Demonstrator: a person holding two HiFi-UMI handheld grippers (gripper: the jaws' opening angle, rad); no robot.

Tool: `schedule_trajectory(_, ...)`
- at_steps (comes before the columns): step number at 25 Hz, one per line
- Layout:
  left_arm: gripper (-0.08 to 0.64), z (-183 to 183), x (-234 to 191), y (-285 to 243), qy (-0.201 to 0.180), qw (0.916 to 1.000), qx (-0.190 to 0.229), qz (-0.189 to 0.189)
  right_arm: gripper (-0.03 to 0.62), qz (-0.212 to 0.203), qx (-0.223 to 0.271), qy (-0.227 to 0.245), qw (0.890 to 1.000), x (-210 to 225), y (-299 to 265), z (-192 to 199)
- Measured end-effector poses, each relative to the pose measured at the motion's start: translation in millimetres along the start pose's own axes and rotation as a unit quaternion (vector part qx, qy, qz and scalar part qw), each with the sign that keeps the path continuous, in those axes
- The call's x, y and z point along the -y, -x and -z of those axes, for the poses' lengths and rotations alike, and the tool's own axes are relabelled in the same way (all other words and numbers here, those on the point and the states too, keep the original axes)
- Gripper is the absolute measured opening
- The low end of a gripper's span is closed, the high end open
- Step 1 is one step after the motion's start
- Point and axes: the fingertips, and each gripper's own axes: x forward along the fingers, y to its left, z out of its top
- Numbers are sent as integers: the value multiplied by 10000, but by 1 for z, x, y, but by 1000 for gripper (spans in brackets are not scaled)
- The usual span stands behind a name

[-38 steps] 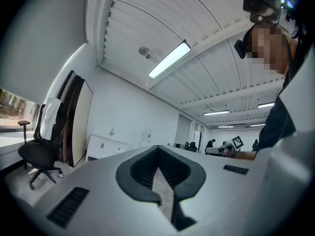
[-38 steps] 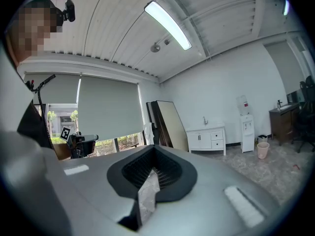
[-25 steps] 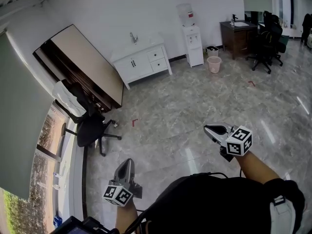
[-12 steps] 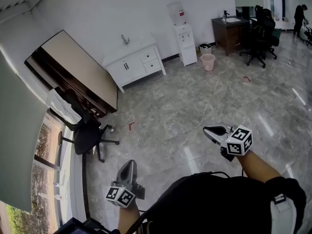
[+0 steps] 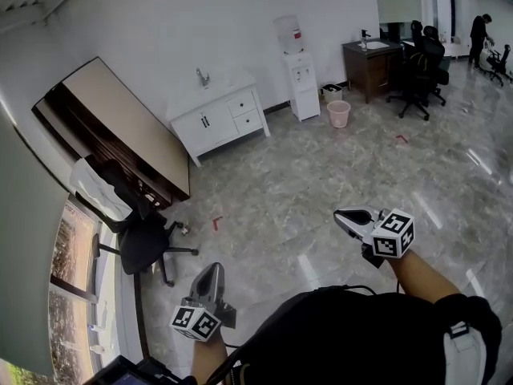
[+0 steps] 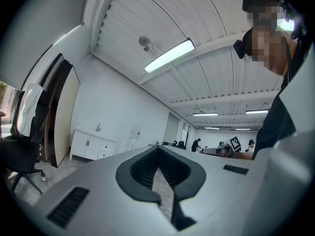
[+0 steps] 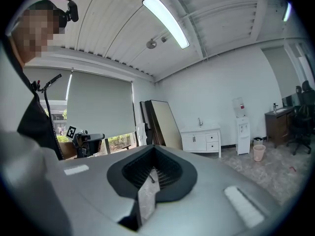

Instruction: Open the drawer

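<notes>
Office room, grey marble floor [image 5: 321, 167], white wall. White cabinet [image 5: 210, 123] stands against the wall, faucet [image 5: 201, 77] on top. Two drawers [image 5: 243, 103] are stacked in the cabinet's right part, fronts look flush. Right of cabinet: water dispenser [image 5: 300, 83], pink bin [image 5: 339, 114], dark desk [image 5: 370, 64]. Left of cabinet: big board [image 5: 128, 123] leaning on the wall, black chair [image 5: 144, 243] before it.

Both grippers are well apart from cabinet, bare floor between, with a red tape mark [image 5: 216, 223] on the left side. Left gripper [image 5: 210, 269] has jaws pressed together, nothing in them. Right gripper [image 5: 345, 216] is the same, empty.

Drawer handles are too small to make out. Person's dark torso [image 5: 345, 335] cuts off the head view's bottom. Only the gripper views show ceiling lamps [image 7: 166, 19], and each shows cabinet far off beyond its closed tips.
</notes>
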Motion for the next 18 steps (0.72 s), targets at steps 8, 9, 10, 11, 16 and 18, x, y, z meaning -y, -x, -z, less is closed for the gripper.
schedule_trajectory(8,-8,-21,-91,37,26,10000,9,-16,-2,96,-63,-9,9999,-42,-87,-3)
schedule_trajectory(9,-8,-22,-102,43,42,10000,17,-28,-2,90,-87,-6,9999,-47,-97,-1)
schedule_trajectory(10,-8,-23,-113,48,64,10000,17,-59,-2,74,-119,-2,9999,-52,-108,0)
schedule_trajectory(11,-8,-24,-124,52,90,9999,21,-100,-2,46,-160,3,9999,-57,-119,1)
schedule_trajectory(16,-8,-23,-159,70,204,9991,92,-361,-2,-193,-348,52,9992,-70,-162,4)
schedule_trajectory(18,-8,-22,-167,71,240,9986,92,-461,-2,-290,-354,43,9989,-68,-177,0)
